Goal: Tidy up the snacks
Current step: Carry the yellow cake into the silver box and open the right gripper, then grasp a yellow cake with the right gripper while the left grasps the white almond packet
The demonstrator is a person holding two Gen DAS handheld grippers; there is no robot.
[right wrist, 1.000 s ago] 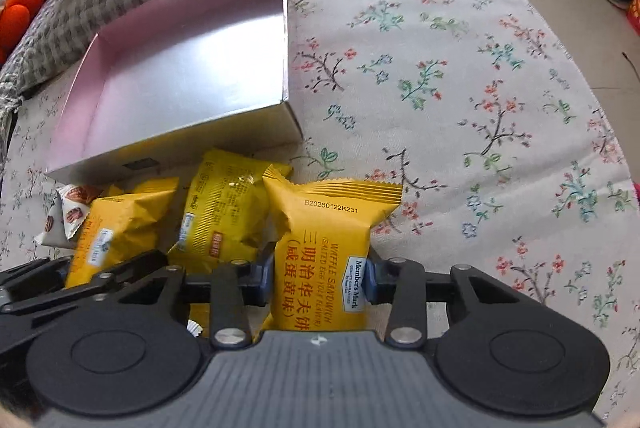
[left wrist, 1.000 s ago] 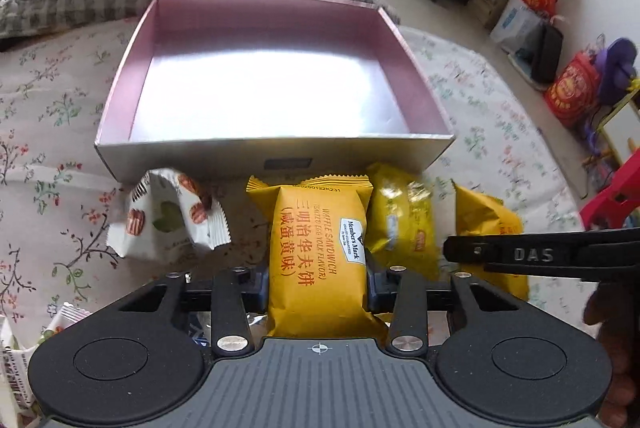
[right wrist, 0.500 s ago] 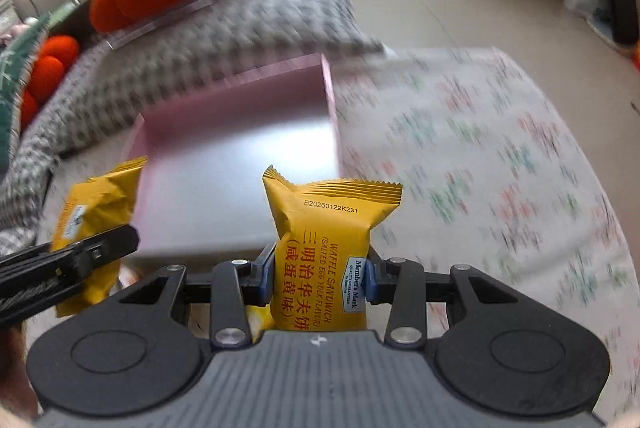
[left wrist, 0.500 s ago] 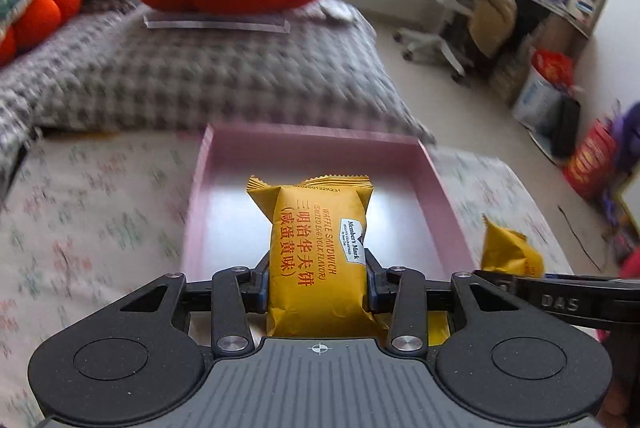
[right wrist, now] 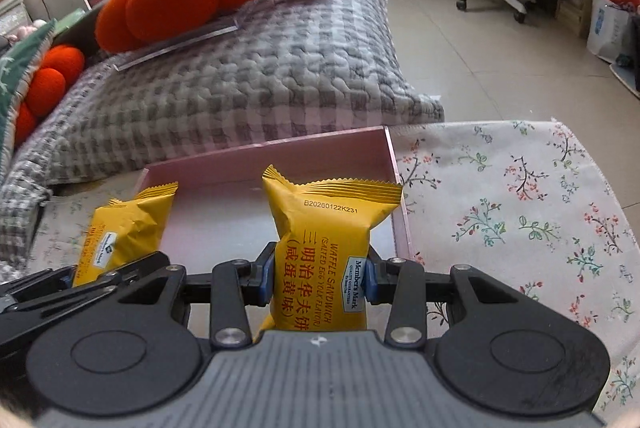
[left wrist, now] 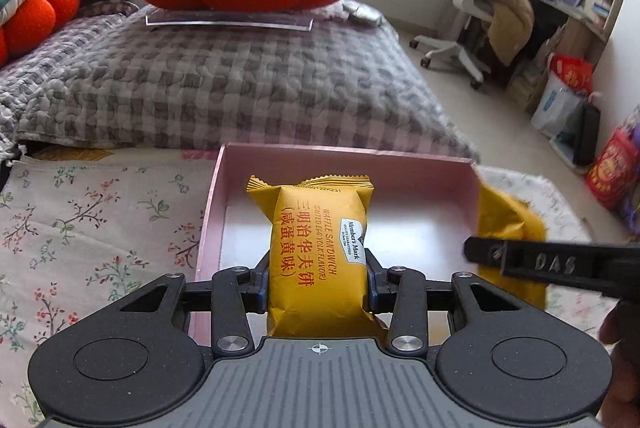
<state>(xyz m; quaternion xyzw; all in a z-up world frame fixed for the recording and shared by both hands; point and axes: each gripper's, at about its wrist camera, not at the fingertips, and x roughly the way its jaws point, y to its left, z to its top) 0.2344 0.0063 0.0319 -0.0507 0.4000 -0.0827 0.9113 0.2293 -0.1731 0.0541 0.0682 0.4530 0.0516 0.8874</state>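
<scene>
Now both tongs grip yellow waffle packs over pink box.

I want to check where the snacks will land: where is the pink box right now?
In both wrist views the pink box lies open on the floral cloth, just ahead of the two held packets, with the grey checked cushion directly behind it.

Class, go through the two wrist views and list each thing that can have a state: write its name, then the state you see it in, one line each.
Left gripper: shut on a yellow waffle packet.
Left yellow waffle packet: sealed, held upright above the pink box.
Right gripper: shut on a second yellow packet.
Right yellow waffle packet: sealed, held upright above the box.
Pink box: open, no lid, nothing seen lying inside.
</scene>
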